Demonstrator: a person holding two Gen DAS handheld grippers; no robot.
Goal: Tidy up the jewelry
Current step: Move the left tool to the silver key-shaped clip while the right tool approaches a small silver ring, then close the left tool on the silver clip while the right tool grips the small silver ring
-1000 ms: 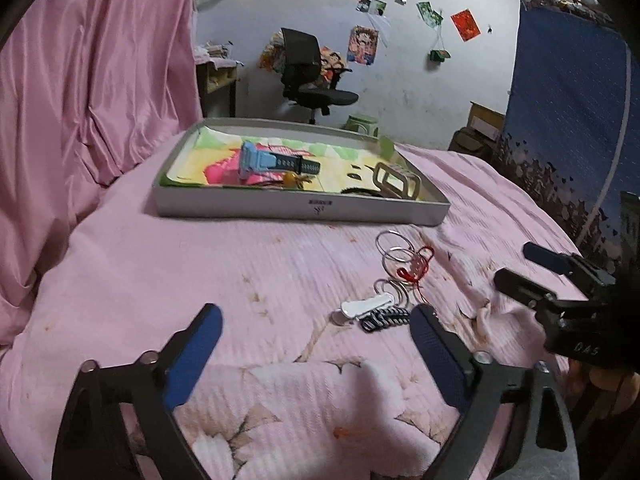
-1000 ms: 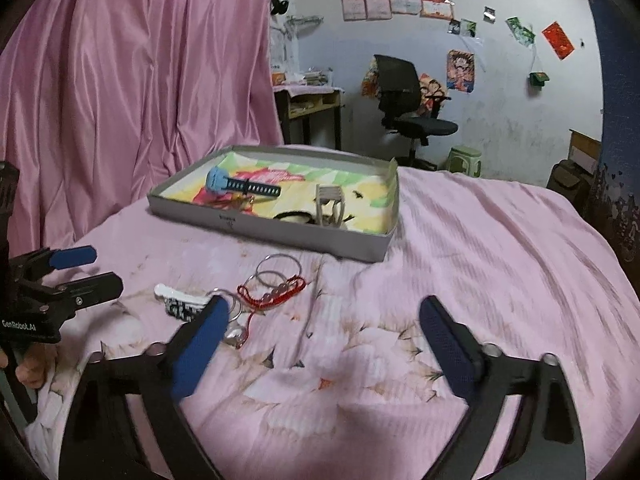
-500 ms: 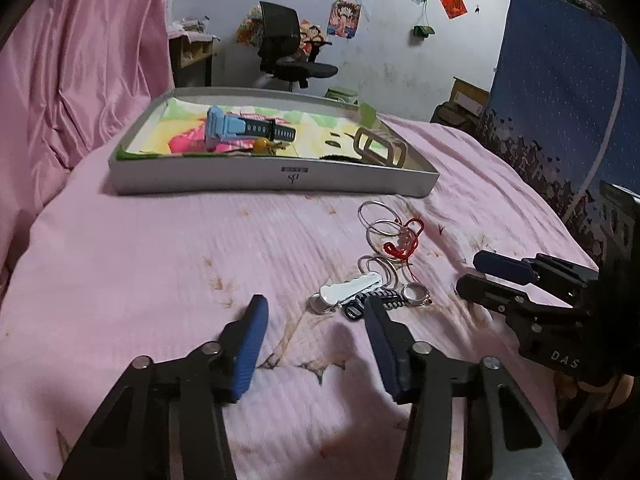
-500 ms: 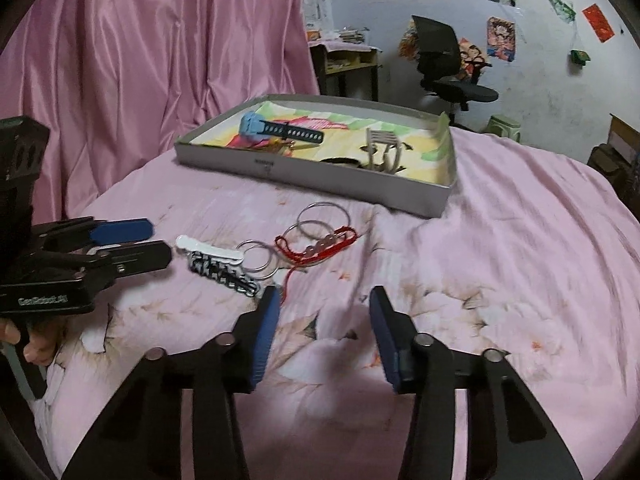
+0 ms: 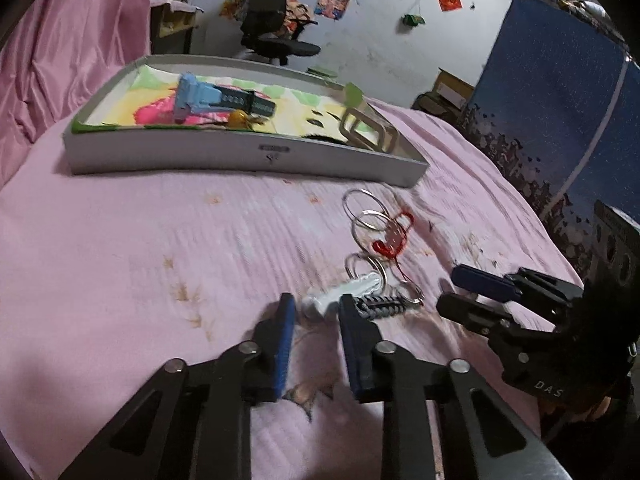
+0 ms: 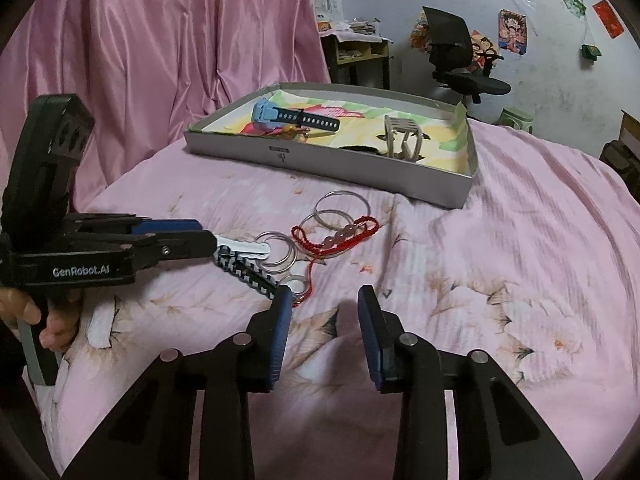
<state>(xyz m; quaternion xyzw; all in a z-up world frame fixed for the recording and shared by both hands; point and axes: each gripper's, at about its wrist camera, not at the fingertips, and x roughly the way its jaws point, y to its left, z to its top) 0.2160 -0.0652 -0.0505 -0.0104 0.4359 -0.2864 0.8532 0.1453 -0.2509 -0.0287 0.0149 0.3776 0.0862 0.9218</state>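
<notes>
- Two grippers are noted: left gripper is narrowly parted about the white clip, not clamped.
- Right gripper is partly parted, nothing held.
- Tray is seen at twelve o'clock.

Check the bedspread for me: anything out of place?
Yes. Metal rings, a red bead bracelet and two hair clips lie in a tangled heap on the bedspread, outside the tray.
</notes>
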